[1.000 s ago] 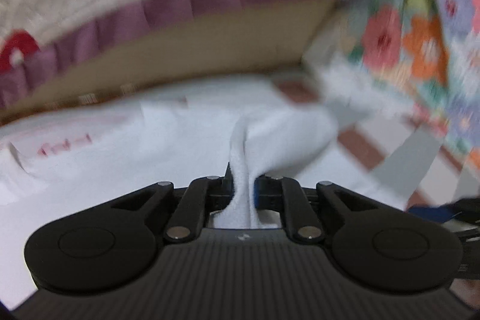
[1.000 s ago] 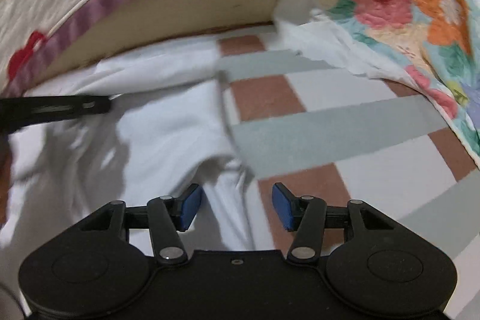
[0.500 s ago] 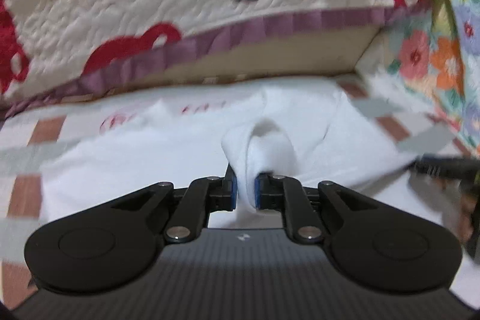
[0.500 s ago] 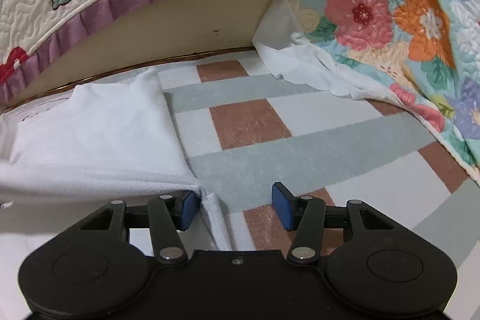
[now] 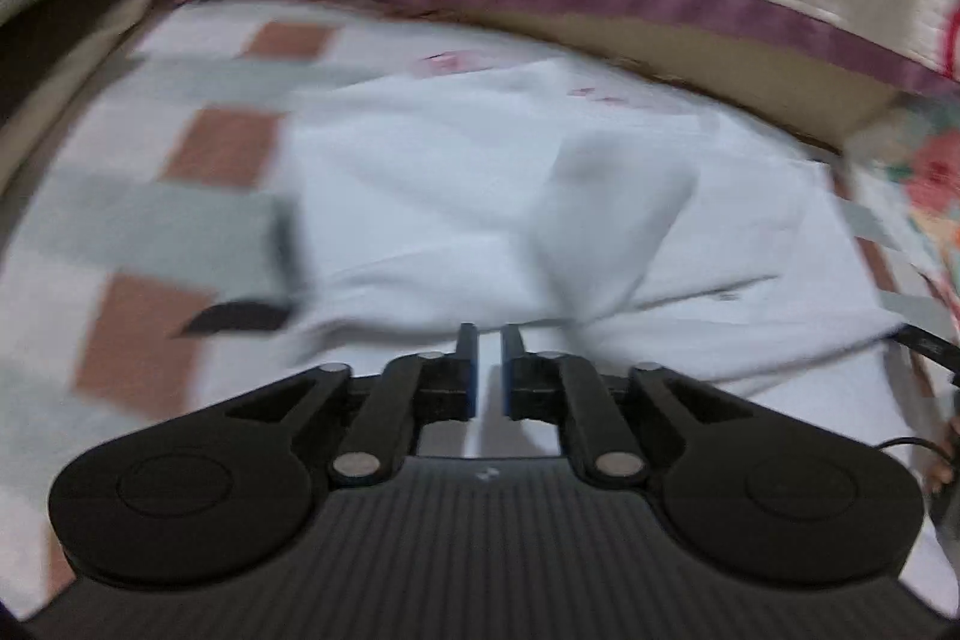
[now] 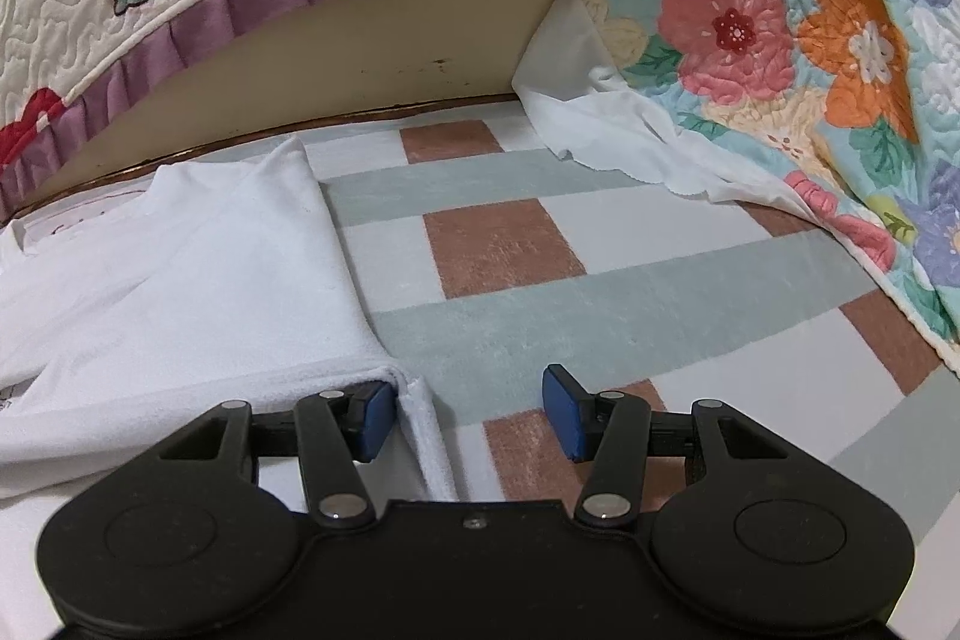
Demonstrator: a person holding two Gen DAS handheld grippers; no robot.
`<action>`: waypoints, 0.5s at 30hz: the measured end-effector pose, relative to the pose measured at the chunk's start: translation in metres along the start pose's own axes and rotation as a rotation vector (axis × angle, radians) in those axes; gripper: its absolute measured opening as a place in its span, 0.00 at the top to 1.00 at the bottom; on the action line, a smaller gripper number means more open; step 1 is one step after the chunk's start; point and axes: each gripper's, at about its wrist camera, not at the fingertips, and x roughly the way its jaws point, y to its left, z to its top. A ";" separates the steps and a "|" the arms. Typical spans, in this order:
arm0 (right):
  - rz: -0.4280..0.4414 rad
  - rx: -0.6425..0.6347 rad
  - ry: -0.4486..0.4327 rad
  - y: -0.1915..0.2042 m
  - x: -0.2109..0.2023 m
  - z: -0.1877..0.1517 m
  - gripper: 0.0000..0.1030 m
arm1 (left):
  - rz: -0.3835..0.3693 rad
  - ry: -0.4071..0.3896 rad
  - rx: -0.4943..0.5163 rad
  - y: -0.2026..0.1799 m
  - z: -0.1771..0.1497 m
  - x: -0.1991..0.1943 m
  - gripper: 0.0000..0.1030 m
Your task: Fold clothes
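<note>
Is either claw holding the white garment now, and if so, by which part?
Nothing is held. The left claw is nearly closed with no cloth between its pads. The right claw is wide open beside the white garment's folded edge.

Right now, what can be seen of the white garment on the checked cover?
The white garment looks like soft knit cloth, lying mostly flat on the checked cover, with creases and a sleeve-like flap folded onto its middle. Faint pink print shows near its far edge. Its straight right edge ends in a hem beside the open right hand-held gripper. The left hand-held gripper, jaws slightly apart, grips no cloth.
</note>
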 end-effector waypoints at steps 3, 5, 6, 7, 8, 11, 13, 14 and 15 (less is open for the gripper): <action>-0.004 0.002 0.006 0.001 0.000 0.001 0.47 | -0.011 0.023 -0.039 0.024 -0.005 -0.007 0.94; -0.011 0.001 0.006 0.002 -0.001 0.001 0.47 | -0.036 0.015 -0.051 0.031 -0.008 -0.008 0.91; -0.014 0.001 0.006 0.002 -0.001 0.000 0.47 | -0.052 0.005 -0.055 0.032 -0.009 -0.008 0.90; -0.017 0.000 0.006 0.003 -0.001 0.000 0.47 | -0.073 -0.005 -0.059 0.033 -0.009 -0.008 0.87; -0.021 -0.004 0.005 0.004 -0.001 0.000 0.47 | -0.108 -0.017 -0.062 0.031 -0.006 -0.007 0.79; -0.026 -0.028 0.006 0.006 -0.001 0.000 0.47 | -0.158 -0.064 -0.037 0.016 0.005 -0.001 0.62; -0.025 -0.048 0.007 0.006 -0.001 0.001 0.46 | -0.138 -0.113 -0.003 0.004 0.015 0.009 0.58; -0.024 -0.061 0.008 0.006 -0.001 0.001 0.46 | -0.092 -0.139 0.023 -0.001 0.016 0.017 0.57; -0.021 -0.076 0.008 0.006 -0.001 0.002 0.44 | -0.046 -0.166 0.049 -0.007 0.018 0.024 0.57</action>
